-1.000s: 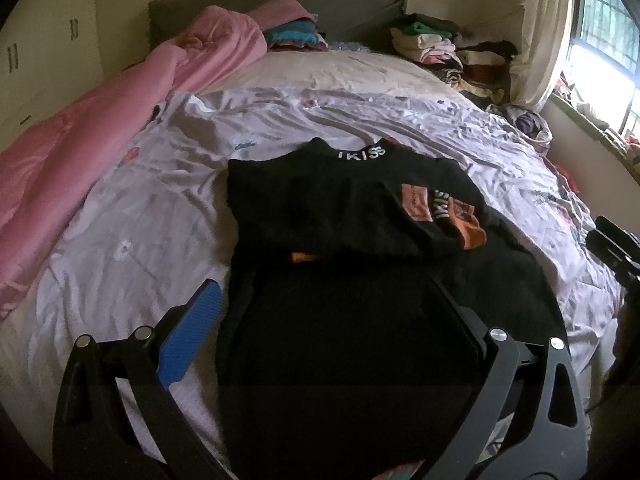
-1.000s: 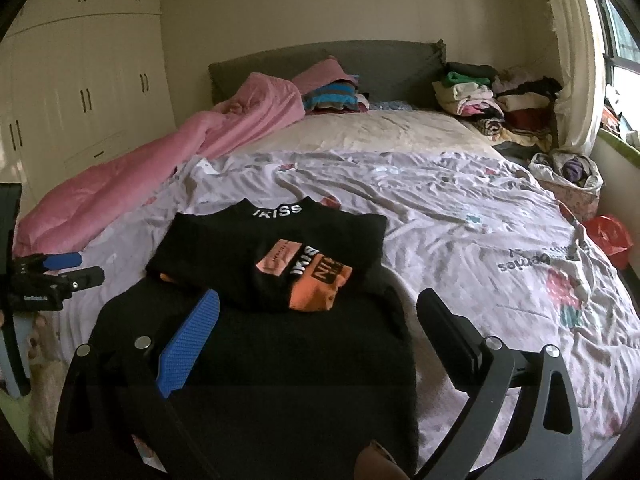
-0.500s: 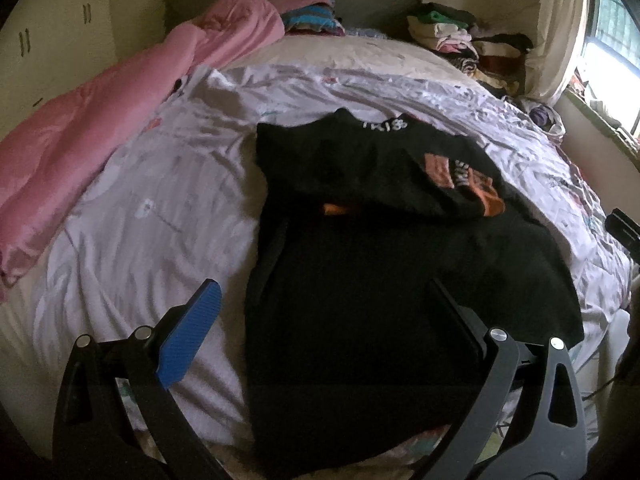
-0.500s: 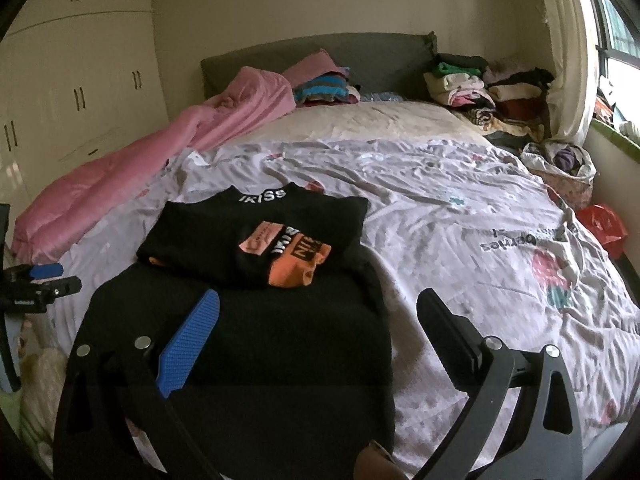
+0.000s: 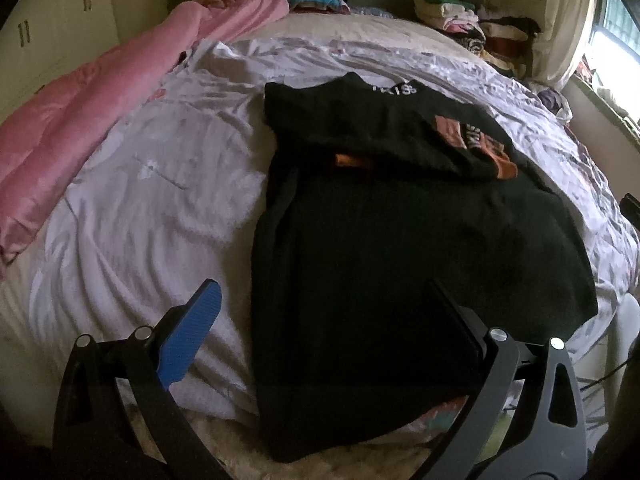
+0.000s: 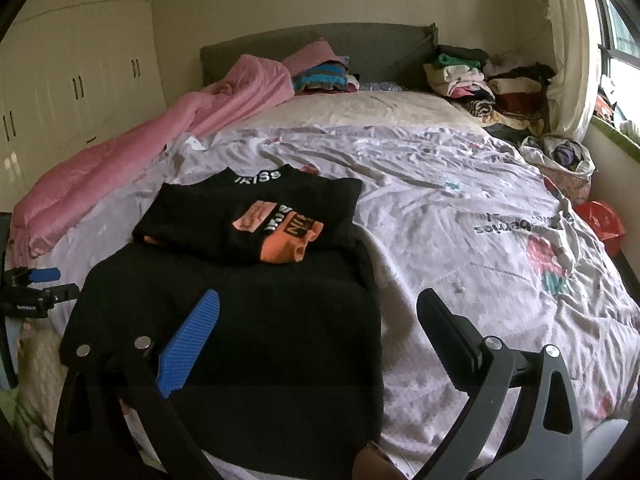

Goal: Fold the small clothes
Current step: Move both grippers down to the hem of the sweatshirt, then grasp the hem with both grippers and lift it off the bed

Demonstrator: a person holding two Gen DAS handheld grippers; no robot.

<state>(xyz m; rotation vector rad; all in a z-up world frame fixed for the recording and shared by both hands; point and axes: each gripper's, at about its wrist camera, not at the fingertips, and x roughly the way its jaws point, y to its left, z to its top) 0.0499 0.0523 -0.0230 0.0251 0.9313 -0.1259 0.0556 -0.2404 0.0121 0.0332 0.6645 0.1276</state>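
1. Two tools are ours here, and both stand with jaws spread wide and nothing between them: the left tool (image 5: 320, 312) hangs over the near hem, the right tool (image 6: 320, 312) over the hem's right corner, at 6 o'clock in each wrist view. We judge they are poised low and near so each can take a corner of the hem.
2. Just beyond them lies the black garment (image 6: 248, 320), spread flat on the bed sheet (image 6: 460, 248) with its hem at the near edge of the bed, within easy reach.
3. At 12 o'clock from the tools, its upper part (image 6: 256, 216) is doubled over, the orange print (image 6: 288, 232) showing on top and the lettered collar (image 6: 258, 178) at the far edge; we read that as one fold made, leaving the lower half to bring up.
4. Farther off, a pink quilt (image 6: 140, 160) is bunched at 10 o'clock, keeping the middle free.
5. Farthest, stacks of clothes (image 6: 480, 80) sit by the headboard (image 6: 360, 48) at 1 o'clock, out of the working patch.
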